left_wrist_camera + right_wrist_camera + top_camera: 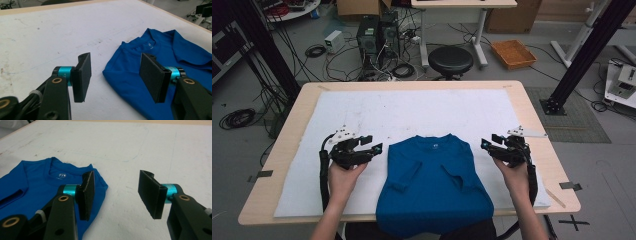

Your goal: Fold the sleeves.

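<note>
Blue T-shirt [432, 175] is lying on the white sheet [412, 110] covering the table [532, 107], sleeves folded in, hem hanging over the near edge. We are holding the left tongs [374, 143] and right tongs [488, 141] just beside its shoulders, both gaping wide and gripping nothing.

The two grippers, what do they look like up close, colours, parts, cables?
Both the left gripper and the right gripper are black, each topped by a pale three-cornered plate. A black cable trails from each back along the forearm. Up close, each jaw ends in a flat rectangular black pad on a turquoise metal collar, with brass-coloured rivets. The forearms are bare, no sleeves.
</note>
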Demonstrator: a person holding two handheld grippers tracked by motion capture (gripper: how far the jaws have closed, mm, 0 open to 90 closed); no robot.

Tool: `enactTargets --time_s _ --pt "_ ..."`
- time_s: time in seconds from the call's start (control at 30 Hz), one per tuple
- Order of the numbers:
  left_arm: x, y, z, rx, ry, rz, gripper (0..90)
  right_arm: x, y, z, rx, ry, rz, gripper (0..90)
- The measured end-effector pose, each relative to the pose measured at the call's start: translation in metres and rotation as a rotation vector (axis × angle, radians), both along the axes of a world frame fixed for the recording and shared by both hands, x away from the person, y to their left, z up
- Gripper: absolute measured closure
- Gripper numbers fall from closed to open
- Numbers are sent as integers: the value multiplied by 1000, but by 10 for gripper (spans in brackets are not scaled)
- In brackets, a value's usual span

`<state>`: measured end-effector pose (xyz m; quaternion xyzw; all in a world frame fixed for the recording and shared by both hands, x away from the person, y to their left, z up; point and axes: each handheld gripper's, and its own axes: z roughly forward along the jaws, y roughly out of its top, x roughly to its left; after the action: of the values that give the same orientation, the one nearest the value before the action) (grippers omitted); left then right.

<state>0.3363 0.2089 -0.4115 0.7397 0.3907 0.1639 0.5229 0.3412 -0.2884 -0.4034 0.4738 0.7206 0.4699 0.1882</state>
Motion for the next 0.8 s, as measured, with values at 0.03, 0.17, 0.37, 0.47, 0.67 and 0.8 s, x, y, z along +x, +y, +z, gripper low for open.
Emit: enactTargets --time_s 0.03,0.17,0.37,0.47,0.67,0.8 --pt "-1 0 0 -1 -4 5 429 0 -1 0 -3 -8 -2 460" --pt "-2 2 0 7 -3 6 415 0 -2 1 -3 -21 -19 430" --pt "-4 4 0 4 -11 8 407 0 -4 1 1 -18 -16 417" --pt "-5 4 0 1 -15 10 404 0 -5 1 6 -15 -14 407" --pt "-5 4 1 4 -25 14 404 -2 -6 1 14 -12 -9 382" --pt "-5 4 2 4 -28 8 404 -3 -6 2 18 -16 -9 374"
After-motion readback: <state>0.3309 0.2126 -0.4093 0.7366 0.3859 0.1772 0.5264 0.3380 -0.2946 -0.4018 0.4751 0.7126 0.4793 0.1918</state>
